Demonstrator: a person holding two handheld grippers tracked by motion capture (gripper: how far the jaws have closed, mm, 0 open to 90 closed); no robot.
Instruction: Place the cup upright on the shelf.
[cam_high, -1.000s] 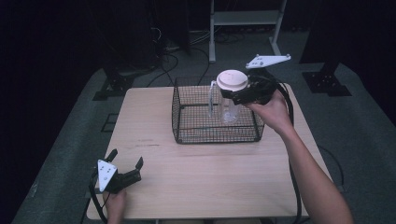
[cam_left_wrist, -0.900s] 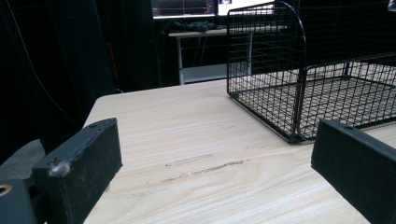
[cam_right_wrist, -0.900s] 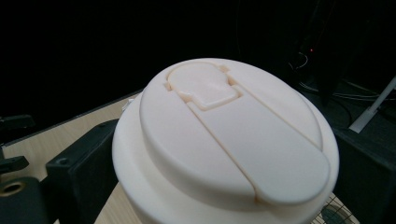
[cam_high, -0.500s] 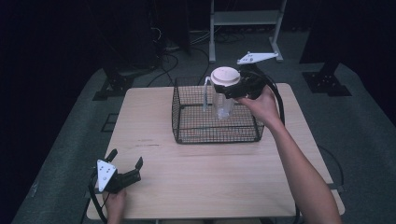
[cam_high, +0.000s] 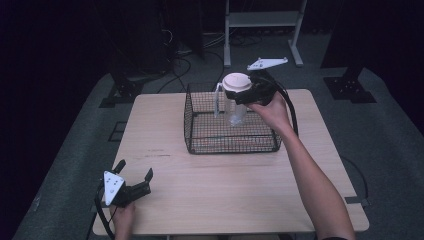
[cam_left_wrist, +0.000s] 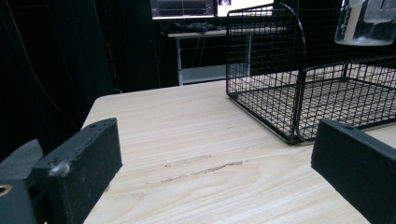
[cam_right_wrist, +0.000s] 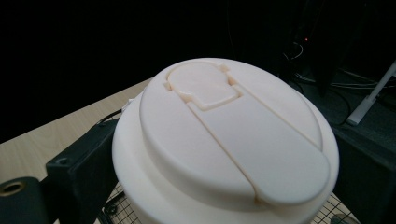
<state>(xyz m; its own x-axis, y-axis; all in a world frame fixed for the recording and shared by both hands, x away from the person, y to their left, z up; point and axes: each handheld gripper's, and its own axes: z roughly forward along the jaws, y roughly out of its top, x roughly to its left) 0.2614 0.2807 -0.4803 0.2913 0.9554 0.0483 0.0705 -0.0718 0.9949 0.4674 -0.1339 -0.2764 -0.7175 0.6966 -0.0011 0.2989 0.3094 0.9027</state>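
Above a pale wood-grain tabletop (cam_high: 225, 190), a person's right hand (cam_high: 272, 107) holds the right gripper (cam_high: 246, 94) over a black wire basket (cam_high: 200, 140). Its fingers are closed on a clear plastic jug (cam_high: 235, 107), gripping just under a round cream-white lid (cam_high: 236, 81). The jug stands upright, long axis vertical, lid on top, hanging in the air over the far part of the basket; its slim handle (cam_high: 217, 97) faces left in the high view. In the right gripper view the lid (cam_right_wrist: 224, 140) is smooth and matte, with a moulded flip tab running across its top, and it sits between the two black fingers. No writing or brand can be read anywhere.

The basket is rectangular, fine square mesh, open on top, resting at the tabletop's far middle. The left gripper (cam_high: 134, 186) lies at the near left corner, held by the left hand (cam_high: 122, 217), its blocky black fingers spread wide with nothing between them. Faint dark scuffs (cam_left_wrist: 205, 168) mark the wood ahead of it.
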